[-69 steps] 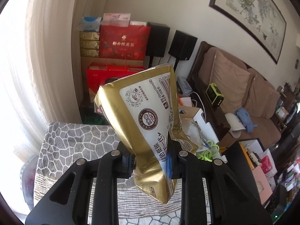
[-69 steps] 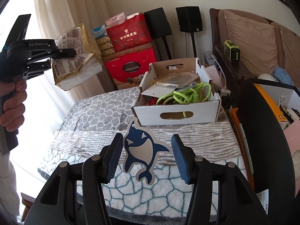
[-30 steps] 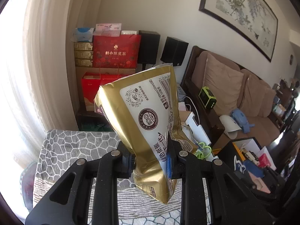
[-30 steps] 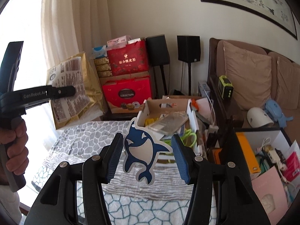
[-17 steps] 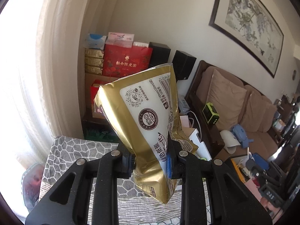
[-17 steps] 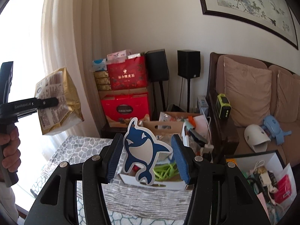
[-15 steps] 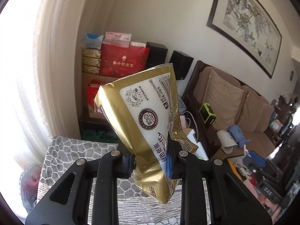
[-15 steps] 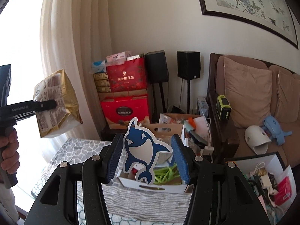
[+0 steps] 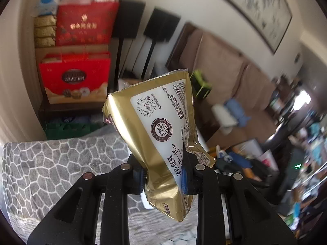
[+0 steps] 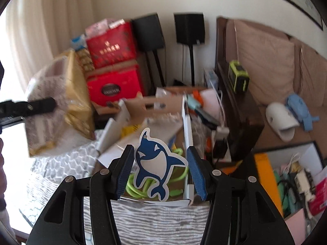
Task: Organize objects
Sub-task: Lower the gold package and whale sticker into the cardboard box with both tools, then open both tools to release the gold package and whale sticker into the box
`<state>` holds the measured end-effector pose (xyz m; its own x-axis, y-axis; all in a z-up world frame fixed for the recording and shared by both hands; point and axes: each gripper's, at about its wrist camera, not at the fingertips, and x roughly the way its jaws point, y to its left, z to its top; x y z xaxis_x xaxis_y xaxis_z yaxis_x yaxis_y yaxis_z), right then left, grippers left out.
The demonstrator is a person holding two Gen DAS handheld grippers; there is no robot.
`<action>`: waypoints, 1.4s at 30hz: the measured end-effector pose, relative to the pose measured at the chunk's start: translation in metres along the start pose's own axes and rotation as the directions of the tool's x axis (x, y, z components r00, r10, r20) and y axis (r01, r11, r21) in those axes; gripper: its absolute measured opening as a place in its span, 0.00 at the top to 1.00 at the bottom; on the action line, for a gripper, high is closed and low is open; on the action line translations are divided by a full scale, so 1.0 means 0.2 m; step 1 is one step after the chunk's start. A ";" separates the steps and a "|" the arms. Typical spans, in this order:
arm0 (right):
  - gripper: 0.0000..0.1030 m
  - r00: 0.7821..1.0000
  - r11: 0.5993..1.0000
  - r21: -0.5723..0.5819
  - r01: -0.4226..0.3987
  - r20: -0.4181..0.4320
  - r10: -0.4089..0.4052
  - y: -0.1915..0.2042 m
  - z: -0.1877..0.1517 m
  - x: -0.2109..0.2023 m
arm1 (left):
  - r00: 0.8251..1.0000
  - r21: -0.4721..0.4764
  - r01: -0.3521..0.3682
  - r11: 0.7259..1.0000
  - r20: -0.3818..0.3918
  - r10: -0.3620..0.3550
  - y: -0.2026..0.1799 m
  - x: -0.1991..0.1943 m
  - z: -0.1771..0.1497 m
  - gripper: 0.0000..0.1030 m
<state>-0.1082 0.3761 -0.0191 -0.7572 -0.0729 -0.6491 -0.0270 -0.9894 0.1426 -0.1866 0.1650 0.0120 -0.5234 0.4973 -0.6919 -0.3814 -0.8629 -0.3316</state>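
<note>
The left tongs (image 9: pixel 163 180) pinch the lower part of a gold packet (image 9: pixel 161 134), and the right tongs (image 10: pixel 160 173) clamp a blue whale card (image 10: pixel 156 163) by its fins, both carried in the air above the grey patterned cloth (image 9: pixel 51 163). Just ahead of the right tongs an open cardboard box (image 10: pixel 187 134) already holds green cable and odds and ends. Neither item is put down yet, so I judge both placements remain.

My left gripper (image 9: pixel 163 178) has matte black open-frame arms with triangular cut-outs, silver round screw heads at the pivots, and blue pads. My right gripper (image 10: pixel 160 172) matches it: black linkage, silver screws, and ribbed blue pads (image 10: pixel 197 175) on both fingers.
</note>
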 end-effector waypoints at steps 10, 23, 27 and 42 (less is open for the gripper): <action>0.47 0.998 0.999 0.035 -0.016 -0.067 0.018 -0.11 -0.04 0.22 | 0.996 0.044 -0.005 0.999 -0.091 0.009 -0.07 0.37 -0.07 0.77; 0.46 0.995 0.998 0.052 -0.032 -0.094 0.036 -0.14 -0.04 0.28 | 0.991 0.168 -0.055 0.984 -0.110 0.074 -0.18 0.43 -0.07 0.58; 0.43 0.995 0.998 0.053 -0.036 -0.086 0.040 -0.13 -0.04 0.24 | 0.990 0.151 -0.071 0.986 -0.107 0.087 -0.16 0.38 -0.08 0.44; 0.40 0.997 0.993 0.109 0.053 -0.054 -0.048 -0.06 -0.13 -0.19 | 0.925 0.192 -0.379 0.905 0.123 0.361 -0.31 -0.07 -0.15 0.00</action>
<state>-0.0626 0.3866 -0.0153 -0.7190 -0.0324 -0.6943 -0.1383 -0.9723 0.1887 -0.1337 0.2082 0.0233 -0.7151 0.1595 -0.6806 -0.2935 -0.9521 0.0852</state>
